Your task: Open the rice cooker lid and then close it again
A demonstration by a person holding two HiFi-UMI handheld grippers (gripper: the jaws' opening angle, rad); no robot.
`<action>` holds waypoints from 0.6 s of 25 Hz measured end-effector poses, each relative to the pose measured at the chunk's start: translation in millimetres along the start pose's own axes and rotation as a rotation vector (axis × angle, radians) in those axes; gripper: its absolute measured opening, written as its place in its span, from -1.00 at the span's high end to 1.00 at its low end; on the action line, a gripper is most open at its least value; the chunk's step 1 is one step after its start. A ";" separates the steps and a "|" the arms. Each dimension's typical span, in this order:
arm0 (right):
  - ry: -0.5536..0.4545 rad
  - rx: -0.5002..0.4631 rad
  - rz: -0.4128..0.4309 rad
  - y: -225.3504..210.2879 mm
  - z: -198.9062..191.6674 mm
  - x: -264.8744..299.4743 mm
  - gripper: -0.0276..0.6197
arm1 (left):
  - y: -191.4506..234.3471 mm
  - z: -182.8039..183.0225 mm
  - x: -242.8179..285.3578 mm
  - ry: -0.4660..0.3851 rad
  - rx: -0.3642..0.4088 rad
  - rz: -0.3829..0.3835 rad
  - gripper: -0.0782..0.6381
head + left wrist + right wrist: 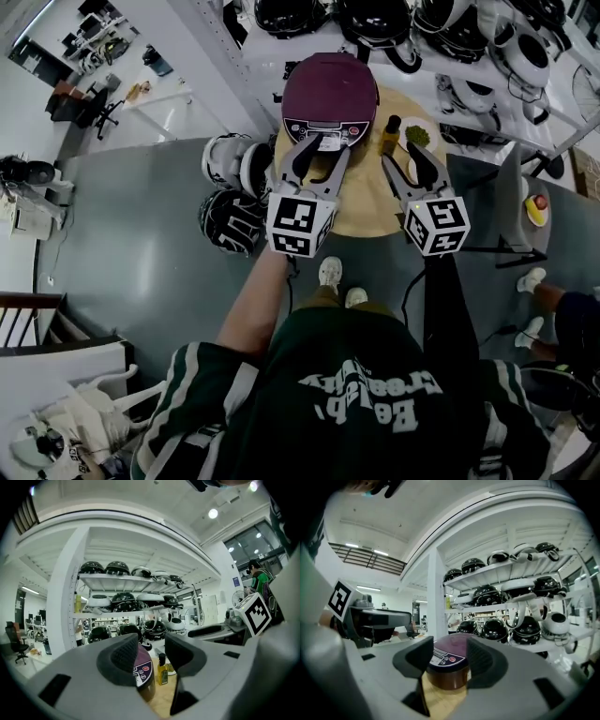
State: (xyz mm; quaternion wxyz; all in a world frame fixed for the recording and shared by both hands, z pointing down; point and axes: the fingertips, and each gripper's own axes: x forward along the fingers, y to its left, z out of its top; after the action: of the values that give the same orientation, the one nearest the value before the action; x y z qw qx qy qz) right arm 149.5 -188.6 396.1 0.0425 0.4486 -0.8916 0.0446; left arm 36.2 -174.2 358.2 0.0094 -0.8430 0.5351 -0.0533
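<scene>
The maroon rice cooker [330, 94] stands with its lid down on a round wooden table [361, 220]. Both grippers hover over the table's near side, short of the cooker's front panel. My left gripper [323, 155] is open with nothing between its fingers; in the left gripper view the cooker [143, 671] shows ahead through the gap of that gripper [150, 654]. My right gripper [405, 159] is open and empty too, and its own view frames the cooker [449, 660] between the jaws of the gripper [447, 657]. Neither gripper touches the cooker.
A small oil bottle [390, 134] and a plate of green food [418, 137] sit right of the cooker. Helmets [232, 164] lie on the floor left of the table. Shelves of helmets [394, 23] stand behind it. A person's shoes [536, 279] show at the right.
</scene>
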 end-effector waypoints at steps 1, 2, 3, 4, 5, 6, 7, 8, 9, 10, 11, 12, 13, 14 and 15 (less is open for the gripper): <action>-0.010 -0.002 0.002 2.0 -0.1 -5.2 0.21 | -4.3 1.3 -4.0 -0.010 0.002 0.005 0.30; -0.020 -0.005 0.002 3.8 -0.2 -9.8 0.22 | -7.9 3.1 -7.8 -0.022 0.006 0.013 0.30; -0.029 -0.010 0.004 5.9 -0.4 -13.8 0.21 | -10.7 5.3 -11.8 -0.033 0.014 0.023 0.30; -0.033 -0.018 0.006 8.4 -0.8 -17.6 0.21 | -13.4 7.1 -16.1 -0.040 0.022 0.031 0.30; -0.035 -0.028 0.007 11.0 -1.2 -21.6 0.21 | -16.1 8.2 -20.6 -0.042 0.028 0.036 0.30; -0.035 -0.037 0.007 12.9 -1.2 -25.6 0.21 | -18.9 8.4 -24.7 -0.040 0.029 0.037 0.30; -0.036 -0.042 0.007 13.7 -0.8 -29.2 0.21 | -21.3 8.2 -28.2 -0.037 0.028 0.037 0.30; -0.037 -0.045 0.007 13.7 -0.1 -32.1 0.21 | -23.0 8.0 -30.6 -0.034 0.026 0.037 0.29; -0.038 -0.045 0.008 13.5 0.4 -34.1 0.21 | -23.8 8.1 -32.2 -0.033 0.026 0.040 0.29; -0.037 -0.047 0.012 13.9 0.5 -35.4 0.22 | -24.0 8.7 -33.5 -0.033 0.028 0.043 0.29; -0.034 -0.051 0.018 15.3 0.0 -36.2 0.22 | -23.9 9.6 -35.0 -0.034 0.031 0.047 0.29; -0.030 -0.058 0.025 17.7 -0.7 -36.8 0.22 | -23.4 10.7 -37.0 -0.036 0.034 0.051 0.29; -0.027 -0.067 0.032 20.4 -1.2 -37.0 0.22 | -22.6 11.7 -38.9 -0.040 0.039 0.057 0.29; -0.026 -0.075 0.038 22.4 -1.2 -36.8 0.22 | -21.7 12.4 -40.5 -0.043 0.044 0.063 0.29; -0.026 -0.079 0.042 23.5 -0.8 -36.2 0.22 | -21.1 13.1 -41.4 -0.044 0.046 0.067 0.29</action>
State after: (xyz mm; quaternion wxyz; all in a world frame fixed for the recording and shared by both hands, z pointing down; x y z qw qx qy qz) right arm 152.1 -145.6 391.8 0.0474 0.4283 -0.9024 0.0045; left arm 39.0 -128.3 343.5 0.0425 -0.8252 0.5612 -0.0468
